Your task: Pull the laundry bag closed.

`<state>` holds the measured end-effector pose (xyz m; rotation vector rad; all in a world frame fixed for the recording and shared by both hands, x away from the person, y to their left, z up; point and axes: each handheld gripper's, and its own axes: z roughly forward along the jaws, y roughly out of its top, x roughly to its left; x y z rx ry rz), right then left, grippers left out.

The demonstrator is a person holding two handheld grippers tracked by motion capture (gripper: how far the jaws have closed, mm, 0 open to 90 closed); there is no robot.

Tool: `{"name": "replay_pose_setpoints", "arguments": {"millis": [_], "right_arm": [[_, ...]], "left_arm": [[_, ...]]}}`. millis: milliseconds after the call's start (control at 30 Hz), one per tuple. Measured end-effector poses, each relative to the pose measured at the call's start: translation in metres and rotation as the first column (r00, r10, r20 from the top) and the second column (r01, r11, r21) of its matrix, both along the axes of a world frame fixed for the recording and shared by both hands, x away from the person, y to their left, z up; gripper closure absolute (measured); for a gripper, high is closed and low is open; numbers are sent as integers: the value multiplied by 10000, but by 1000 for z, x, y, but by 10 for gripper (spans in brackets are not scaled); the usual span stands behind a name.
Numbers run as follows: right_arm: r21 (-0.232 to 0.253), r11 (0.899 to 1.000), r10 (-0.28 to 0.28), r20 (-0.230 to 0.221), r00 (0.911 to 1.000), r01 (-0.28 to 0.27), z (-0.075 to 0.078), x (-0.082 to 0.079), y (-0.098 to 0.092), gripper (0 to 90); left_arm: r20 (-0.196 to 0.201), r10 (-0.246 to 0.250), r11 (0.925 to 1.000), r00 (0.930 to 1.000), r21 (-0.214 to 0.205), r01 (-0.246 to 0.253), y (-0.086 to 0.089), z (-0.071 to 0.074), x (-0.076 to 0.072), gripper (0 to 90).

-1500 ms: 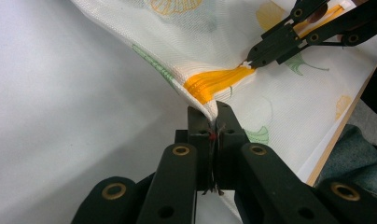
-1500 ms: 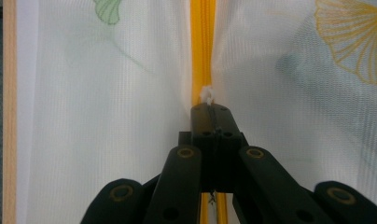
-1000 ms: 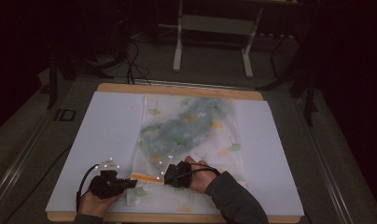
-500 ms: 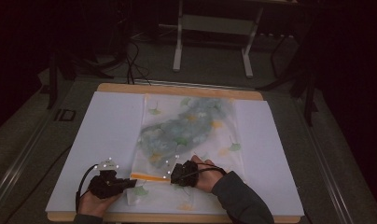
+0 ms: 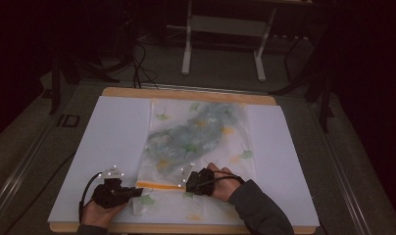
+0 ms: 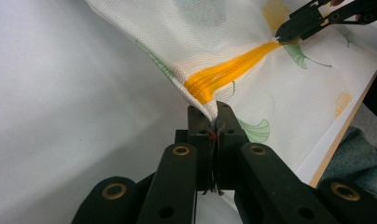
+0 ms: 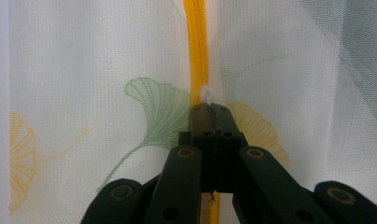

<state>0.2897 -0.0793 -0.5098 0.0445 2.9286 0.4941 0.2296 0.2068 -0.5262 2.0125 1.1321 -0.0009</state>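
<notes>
A white mesh bag (image 5: 201, 137) printed with ginkgo leaves lies flat on the table, with blue-green fabric inside it. Its orange zipper (image 5: 159, 185) runs across the near end. My left gripper (image 5: 137, 192) is shut on the bag's corner at the left end of the zipper (image 6: 228, 70), and the mesh bunches between its jaws (image 6: 213, 114). My right gripper (image 5: 186, 183) is farther right along the zipper (image 7: 196, 46). It is shut on the small white zipper pull (image 7: 206, 94), which pokes out past the tips (image 7: 210, 112). The left gripper view shows the right gripper (image 6: 282, 35) pinching the orange strip.
A white sheet (image 5: 108, 142) covers a wooden table whose edge (image 5: 186, 228) runs close to the hands. A metal stand (image 5: 223, 44) and cables (image 5: 137, 58) are on the dark floor beyond the far edge. A dark sleeve (image 5: 259, 210) crosses the near right corner.
My right gripper has slid a little to the right along the zipper, so more orange strip shows between the two grippers. The left gripper has stayed put.
</notes>
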Motion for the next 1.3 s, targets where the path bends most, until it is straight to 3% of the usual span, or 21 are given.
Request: {"name": "replay_pose_setpoints", "arguments": {"millis": [1300], "right_arm": [[-368, 9976, -563, 410, 9976, 578, 1, -5, -50, 900]], "left_arm": [[33, 80, 10000, 10000, -22, -80, 3, 0, -1, 881]]}}
